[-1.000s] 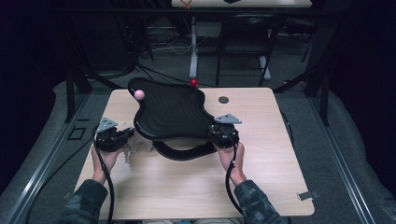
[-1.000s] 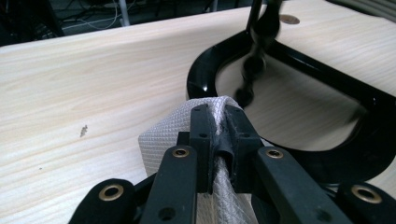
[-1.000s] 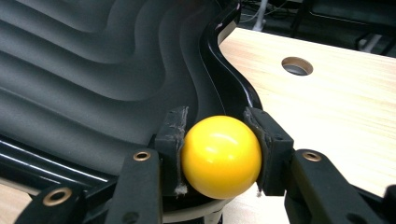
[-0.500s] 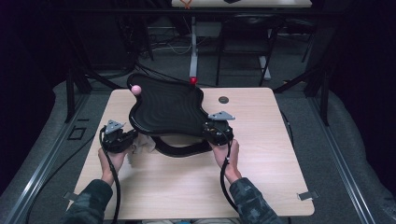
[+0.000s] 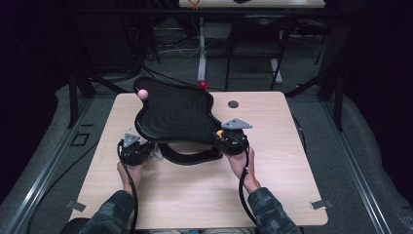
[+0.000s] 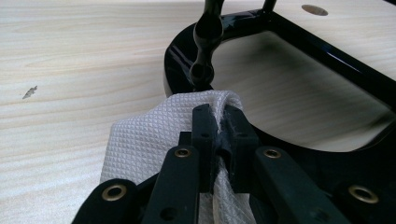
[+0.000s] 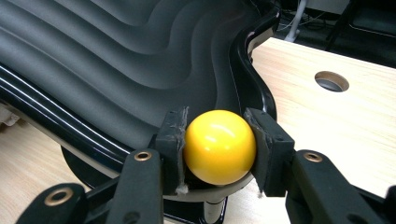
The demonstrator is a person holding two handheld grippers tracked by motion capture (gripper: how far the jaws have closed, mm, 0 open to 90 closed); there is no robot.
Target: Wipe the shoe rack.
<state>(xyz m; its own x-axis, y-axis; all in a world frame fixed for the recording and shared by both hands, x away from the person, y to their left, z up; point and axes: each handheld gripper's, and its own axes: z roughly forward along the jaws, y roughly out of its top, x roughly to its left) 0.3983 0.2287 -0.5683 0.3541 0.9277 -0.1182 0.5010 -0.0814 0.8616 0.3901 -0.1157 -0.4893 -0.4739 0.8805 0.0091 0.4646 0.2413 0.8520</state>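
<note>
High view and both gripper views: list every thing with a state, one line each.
Left tongs: shut on the white cloth.
Right tongs: shut on the yellow ball.
Black wavy tray: tilted on its base.
Pink ball: at the tray's rim.
Red ball: at the far rim.

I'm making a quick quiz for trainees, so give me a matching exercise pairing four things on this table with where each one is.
Things:
1. yellow ball
2. white cloth
3. pink ball
4. red ball

Places:
A. far left corner of the black wavy tray
B. between the right gripper jaws
C. far edge of the tray, towards its right
D. pinched in the left gripper

Pairs: 1-B, 2-D, 3-A, 4-C
</note>
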